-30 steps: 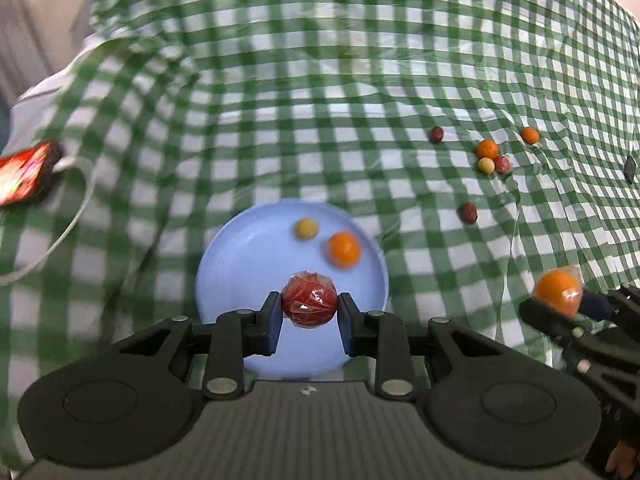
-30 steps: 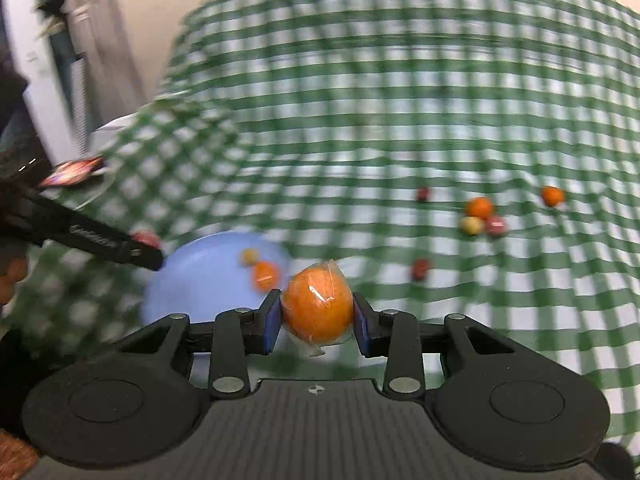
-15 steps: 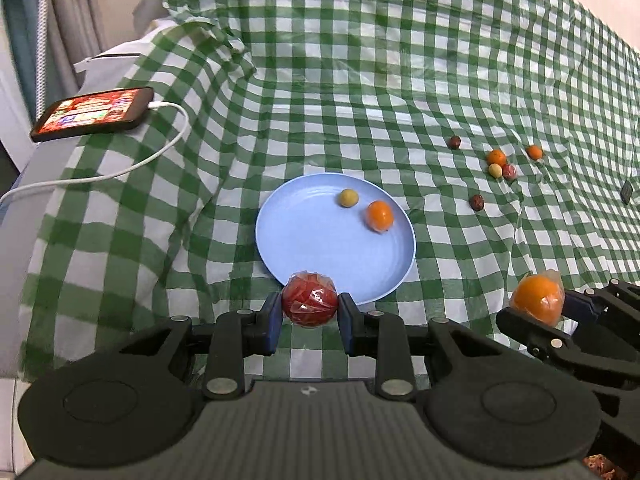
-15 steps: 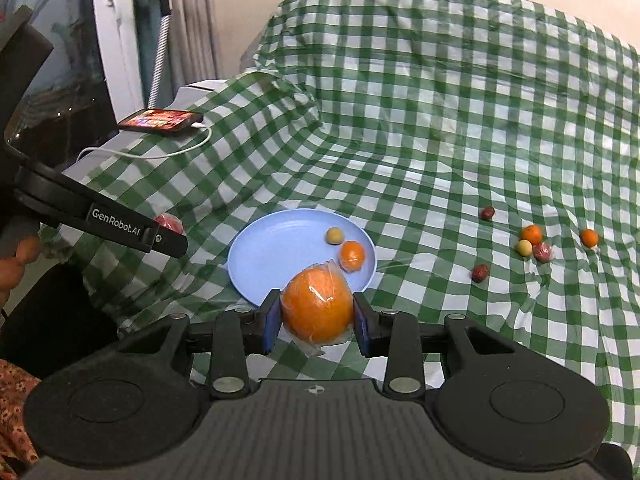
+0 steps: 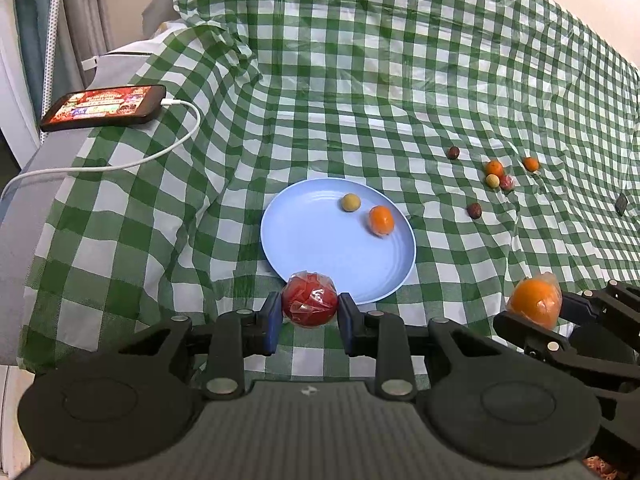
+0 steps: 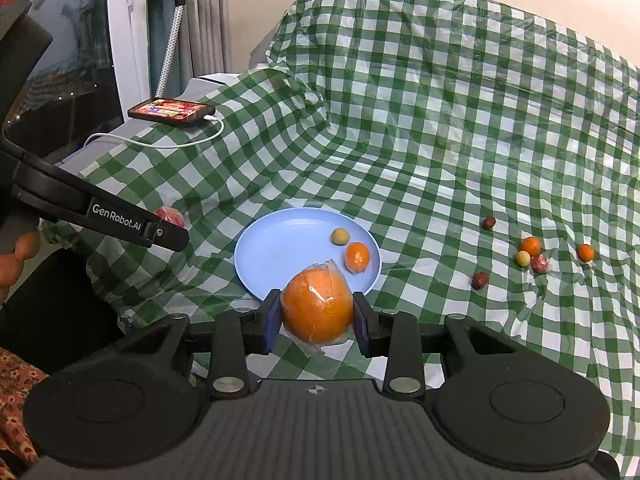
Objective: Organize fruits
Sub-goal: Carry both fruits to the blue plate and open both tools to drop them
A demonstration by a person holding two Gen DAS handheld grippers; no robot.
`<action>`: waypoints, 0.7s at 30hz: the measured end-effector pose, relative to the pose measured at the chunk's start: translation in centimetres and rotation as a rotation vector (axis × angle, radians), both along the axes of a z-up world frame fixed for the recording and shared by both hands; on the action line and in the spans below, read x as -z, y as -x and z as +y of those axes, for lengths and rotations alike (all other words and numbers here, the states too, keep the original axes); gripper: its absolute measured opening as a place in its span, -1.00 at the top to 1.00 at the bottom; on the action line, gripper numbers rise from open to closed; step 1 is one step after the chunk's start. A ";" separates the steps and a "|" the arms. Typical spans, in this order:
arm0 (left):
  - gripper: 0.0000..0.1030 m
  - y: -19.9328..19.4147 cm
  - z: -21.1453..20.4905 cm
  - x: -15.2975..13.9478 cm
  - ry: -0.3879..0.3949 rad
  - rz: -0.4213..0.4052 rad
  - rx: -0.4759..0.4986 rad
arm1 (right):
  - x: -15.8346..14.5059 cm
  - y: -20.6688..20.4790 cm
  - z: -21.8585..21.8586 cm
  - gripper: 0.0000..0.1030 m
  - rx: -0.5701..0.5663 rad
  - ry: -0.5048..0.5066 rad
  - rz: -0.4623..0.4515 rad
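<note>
Checked cloth: blue plate (image 5: pixel 304 240) holds two fruits; six loose at 2 o'clock; left hand-held gripper (image 5: pixel 309 318) pinches red fruit (image 5: pixel 309 300), right hand-held gripper (image 6: pixel 316 320) pinches orange (image 6: pixel 317 306).

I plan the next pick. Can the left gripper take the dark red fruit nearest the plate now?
Probably not yet: the left gripper is shut on a wrapped red fruit. The dark red fruit lies uncovered on the cloth beyond the blue plate.

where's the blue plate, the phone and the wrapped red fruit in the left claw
blue plate (image 5: pixel 320 248): left wrist view, bare middle of its floor
phone (image 5: pixel 104 106): left wrist view, middle of its lit screen
wrapped red fruit (image 5: pixel 309 300): left wrist view, front of its wrapper
</note>
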State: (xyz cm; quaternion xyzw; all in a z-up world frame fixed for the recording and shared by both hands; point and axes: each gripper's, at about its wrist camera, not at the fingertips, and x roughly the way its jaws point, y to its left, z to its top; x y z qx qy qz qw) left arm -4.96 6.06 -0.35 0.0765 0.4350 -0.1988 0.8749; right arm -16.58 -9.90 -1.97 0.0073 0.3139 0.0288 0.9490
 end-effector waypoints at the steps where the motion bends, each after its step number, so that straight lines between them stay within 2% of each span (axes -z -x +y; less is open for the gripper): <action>1: 0.37 0.0 0.0 0.1 0.000 0.002 0.000 | 0.1 0.0 0.0 0.26 -0.001 0.000 0.002; 21: 0.37 -1.4 -0.3 1.5 -0.001 0.029 -0.003 | 1.3 -0.9 -0.2 0.26 -0.014 0.001 0.055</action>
